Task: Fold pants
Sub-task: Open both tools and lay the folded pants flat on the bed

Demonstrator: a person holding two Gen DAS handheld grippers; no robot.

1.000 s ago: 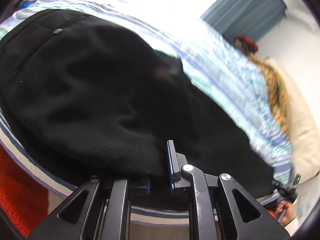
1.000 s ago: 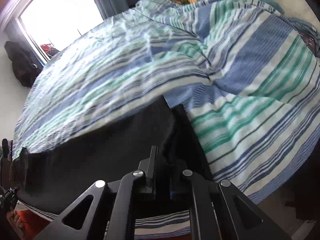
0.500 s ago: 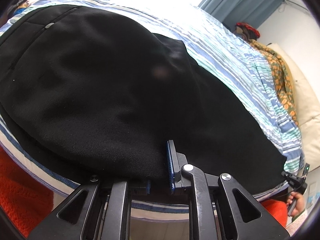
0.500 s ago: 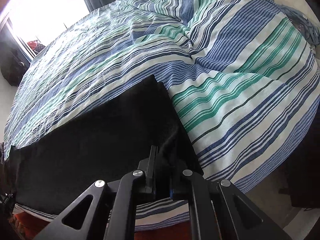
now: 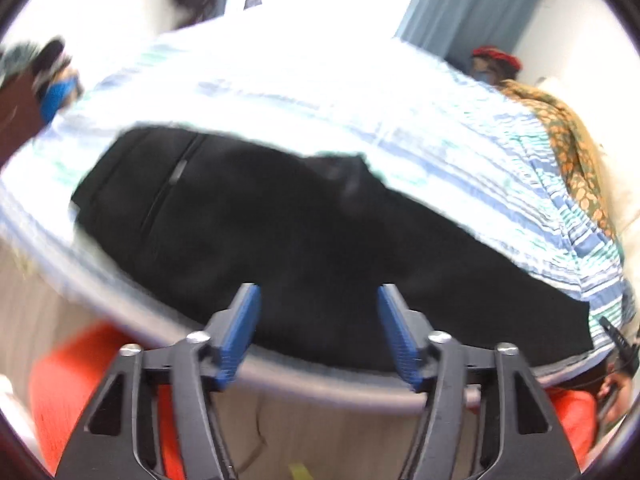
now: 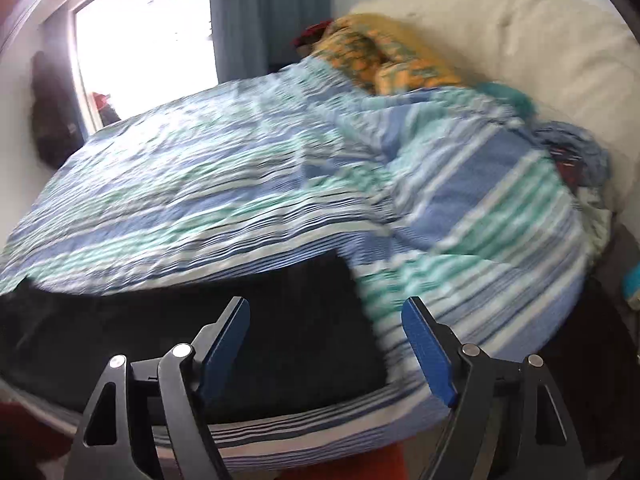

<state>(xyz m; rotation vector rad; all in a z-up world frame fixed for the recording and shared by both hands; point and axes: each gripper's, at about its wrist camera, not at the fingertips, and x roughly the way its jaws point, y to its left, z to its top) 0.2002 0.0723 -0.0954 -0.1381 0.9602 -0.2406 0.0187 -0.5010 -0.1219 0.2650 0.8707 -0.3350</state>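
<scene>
Your left gripper (image 5: 318, 332) was spread wide and held nothing, its pads just in front of the near edge of the pants (image 5: 280, 232); your right gripper (image 6: 326, 344) was spread as well, empty, over the hem end. The pants lay flat along the near edge of the bed (image 6: 240, 200), seemingly already folded leg on leg, so I judge the lengthwise fold was done and the cross folds were left. Half a second earlier both grippers were pinched on the cloth; you had since released it and pulled back a little.

No legible text anywhere.
</scene>
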